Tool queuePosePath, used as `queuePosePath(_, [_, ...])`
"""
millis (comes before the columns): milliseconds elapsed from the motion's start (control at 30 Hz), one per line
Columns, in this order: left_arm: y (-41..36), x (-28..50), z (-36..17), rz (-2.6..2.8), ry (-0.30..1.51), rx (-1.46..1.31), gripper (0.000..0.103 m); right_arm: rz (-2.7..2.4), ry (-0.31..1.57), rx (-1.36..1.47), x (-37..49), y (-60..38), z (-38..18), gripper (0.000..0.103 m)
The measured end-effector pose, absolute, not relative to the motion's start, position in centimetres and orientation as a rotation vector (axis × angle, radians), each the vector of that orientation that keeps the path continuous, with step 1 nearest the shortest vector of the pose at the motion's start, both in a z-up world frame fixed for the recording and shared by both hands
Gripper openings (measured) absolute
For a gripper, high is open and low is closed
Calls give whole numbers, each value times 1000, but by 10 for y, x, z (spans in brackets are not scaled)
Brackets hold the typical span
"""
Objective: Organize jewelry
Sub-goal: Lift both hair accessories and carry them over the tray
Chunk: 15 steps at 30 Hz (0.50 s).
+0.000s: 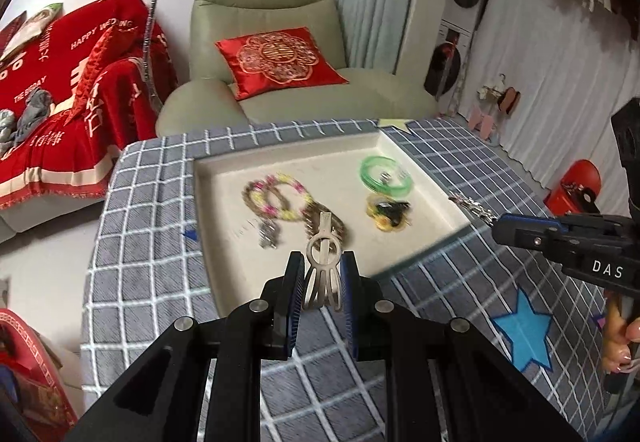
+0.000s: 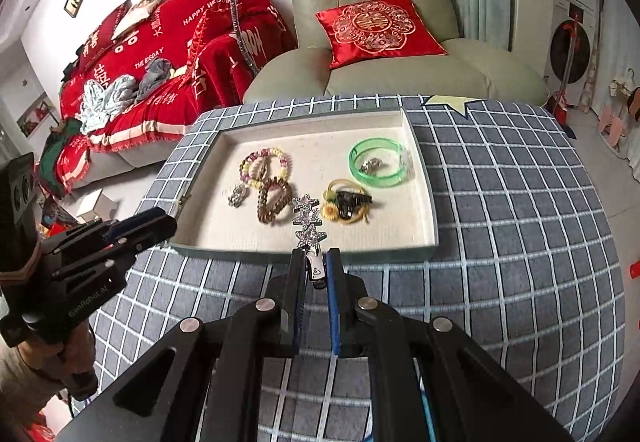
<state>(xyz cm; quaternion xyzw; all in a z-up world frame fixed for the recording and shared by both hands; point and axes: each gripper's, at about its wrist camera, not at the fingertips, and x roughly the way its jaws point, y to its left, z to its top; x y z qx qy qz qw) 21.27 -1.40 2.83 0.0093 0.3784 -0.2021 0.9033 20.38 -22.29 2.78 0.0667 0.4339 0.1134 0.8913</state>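
Above a shallow cream tray (image 2: 424, 198) of beaded bracelets (image 2: 266, 164), the left gripper (image 1: 322, 274) pinches a pale beige plastic hair claw (image 1: 323, 262), its jaws narrowly parted; the right gripper (image 2: 316, 270), nearly closed, clamps a glittering star-studded metal clip (image 2: 307, 220). Either smooth, slim piece could twist free and drop onto the checked cloth (image 2: 500, 242).

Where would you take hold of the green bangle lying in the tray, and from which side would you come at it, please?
I would pinch the green bangle across its band, at the bare arc facing the grippers, coming down from above with one finger inside the ring. It lies flat on the tray floor, so only the rim offers edges. A small silver piece sits inside it, so keep the inner finger clear of that.
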Motion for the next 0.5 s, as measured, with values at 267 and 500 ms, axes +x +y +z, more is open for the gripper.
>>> queuePosePath(267, [-7, 242, 21, -372, 803, 19, 35, 220, 923, 144, 239, -224, 22, 11])
queuePosePath(500, [-16, 264, 6, -319, 837, -5, 35, 192, 936, 153, 265, -225, 11, 11])
